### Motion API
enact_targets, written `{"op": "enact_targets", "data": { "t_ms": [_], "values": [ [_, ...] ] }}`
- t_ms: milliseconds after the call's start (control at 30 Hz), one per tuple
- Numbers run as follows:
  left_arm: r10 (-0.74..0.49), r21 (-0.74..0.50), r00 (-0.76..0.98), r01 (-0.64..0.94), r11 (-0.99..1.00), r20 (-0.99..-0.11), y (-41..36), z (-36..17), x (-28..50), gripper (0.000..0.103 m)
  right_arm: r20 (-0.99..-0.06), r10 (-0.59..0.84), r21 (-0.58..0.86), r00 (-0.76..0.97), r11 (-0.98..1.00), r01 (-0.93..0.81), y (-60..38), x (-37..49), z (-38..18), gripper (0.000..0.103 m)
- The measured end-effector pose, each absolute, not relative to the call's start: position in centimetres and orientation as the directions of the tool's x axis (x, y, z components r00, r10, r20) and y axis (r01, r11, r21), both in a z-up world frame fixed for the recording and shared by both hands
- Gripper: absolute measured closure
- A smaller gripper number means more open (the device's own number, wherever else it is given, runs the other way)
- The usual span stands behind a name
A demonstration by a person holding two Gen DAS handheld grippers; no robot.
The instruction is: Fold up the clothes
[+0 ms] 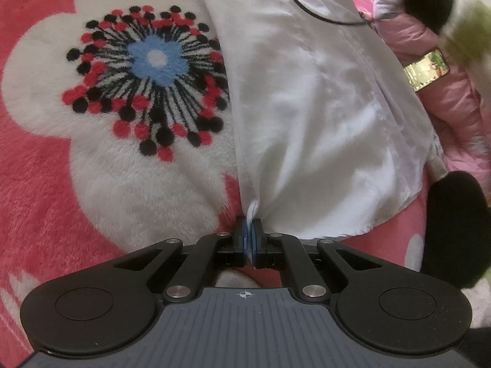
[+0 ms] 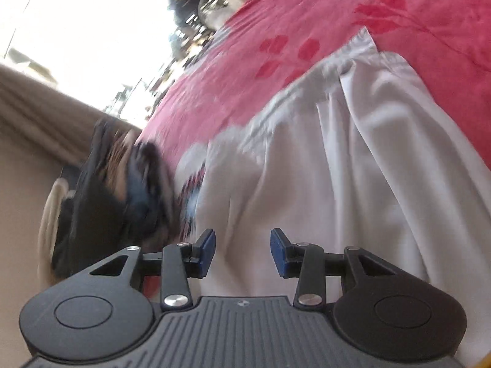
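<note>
Between the blue pads of the left gripper (image 1: 249,236) sat a pinched corner of the white shirt (image 1: 307,116), the jaws clenched tight on the fabric. Ahead of those jaws the garment ran away flat over the pink floral blanket (image 1: 46,168), its button placket off to the right side and a large flower motif on the blanket to the left. A phone (image 1: 426,72) lay well beyond and to the right of the jaws, on pink bedding.

At the right gripper (image 2: 241,250) the jaws stood released, nothing between the pads; white cloth lay spread just ahead of and beneath them, with a creased ridge running away to the right. That view was tilted and smeared, so the dark shape to the left of the jaws could not be made out.

By my judgement one fold had just been let go on the right side while the left kept its hem corner anchored. The next move would call for the free gripper to find a matching edge or corner, close on a single layer, and carry it across without dragging the pinned end.
</note>
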State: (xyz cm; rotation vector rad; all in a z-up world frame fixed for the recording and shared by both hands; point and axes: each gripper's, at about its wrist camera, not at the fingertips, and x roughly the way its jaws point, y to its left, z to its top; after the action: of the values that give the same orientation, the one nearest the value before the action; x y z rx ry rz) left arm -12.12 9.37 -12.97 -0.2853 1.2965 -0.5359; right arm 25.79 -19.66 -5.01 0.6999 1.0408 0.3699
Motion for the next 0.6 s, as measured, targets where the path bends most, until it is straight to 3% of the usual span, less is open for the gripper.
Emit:
{"op": "enact_targets", "data": {
  "t_ms": [67,133,367,600],
  "values": [
    [-0.542,-0.506,0.162,0.215,0.835,-0.825,9.6,-13.2,-11.9,0.099,-0.653,0.584,0.69,0.483,0.722,0.06,-19.0,28.0,-5.6,0.05],
    [-0.558,-0.526,0.148,0.208,0.825,-0.817,9.8,-13.5,-11.6,0.099,-0.658,0.582,0.694,0.477,0.715,0.086,-18.4,30.0,-6.4,0.048],
    [-0.609,-0.588,0.105,0.175,0.79,-0.786,10.6,-14.5,-10.7,0.098,-0.619,0.658,0.779,0.429,0.583,0.23,-17.0,32.9,-9.8,0.048],
    [-0.63,-0.612,0.086,0.167,0.773,-0.772,10.6,-15.0,-10.4,0.098,-0.631,0.657,0.775,0.412,0.541,0.325,-16.9,33.7,-12.0,0.049]
  ]
}}
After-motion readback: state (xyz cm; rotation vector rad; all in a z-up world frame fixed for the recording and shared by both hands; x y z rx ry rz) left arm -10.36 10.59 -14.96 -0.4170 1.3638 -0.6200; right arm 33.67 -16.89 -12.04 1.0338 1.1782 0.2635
